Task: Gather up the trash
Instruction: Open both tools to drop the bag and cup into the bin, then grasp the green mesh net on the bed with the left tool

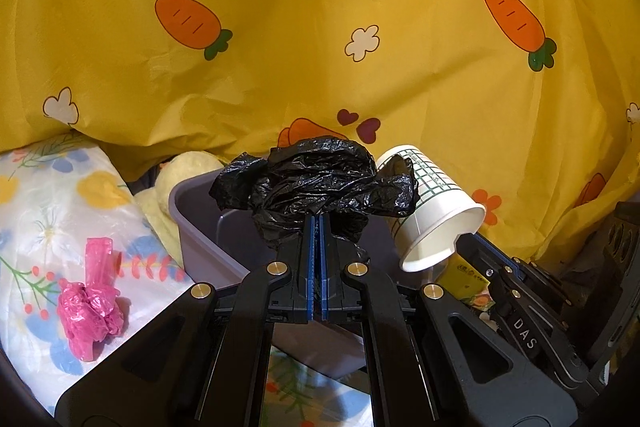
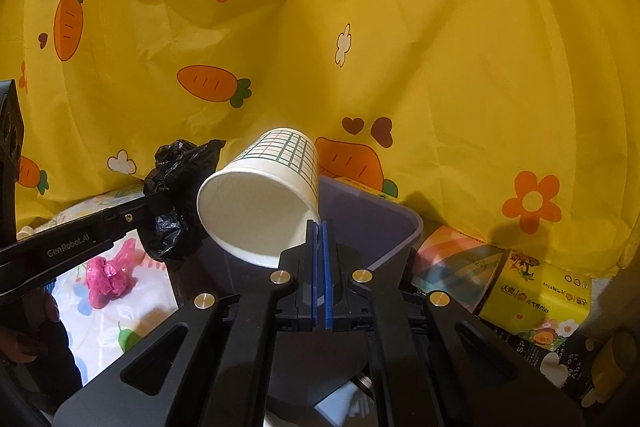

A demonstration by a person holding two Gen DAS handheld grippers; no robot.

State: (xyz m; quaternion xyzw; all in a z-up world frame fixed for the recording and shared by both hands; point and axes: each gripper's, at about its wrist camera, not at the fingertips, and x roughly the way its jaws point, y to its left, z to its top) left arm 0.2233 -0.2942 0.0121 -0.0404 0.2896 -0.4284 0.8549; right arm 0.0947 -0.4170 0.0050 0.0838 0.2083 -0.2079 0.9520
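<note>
The left hand-held gripper [image 1: 319,223] is clenched on a crumpled black bag [image 1: 316,179] and the right hand-held gripper [image 2: 319,229] pinches a paper cup [image 2: 264,203] by its rim — both above the grey bin [image 2: 384,223]; a pink bag [image 1: 90,303] lies beside it on the floral surface [image 1: 44,195].

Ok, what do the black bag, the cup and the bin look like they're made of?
Black bag: thin glossy plastic film, by its sharp shiny crinkles. Cup: seemingly paper, matte white inside, rolled rim, printed green grid outside. Bin: likely rigid moulded plastic, smooth grey-purple walls with a rounded lip.
</note>
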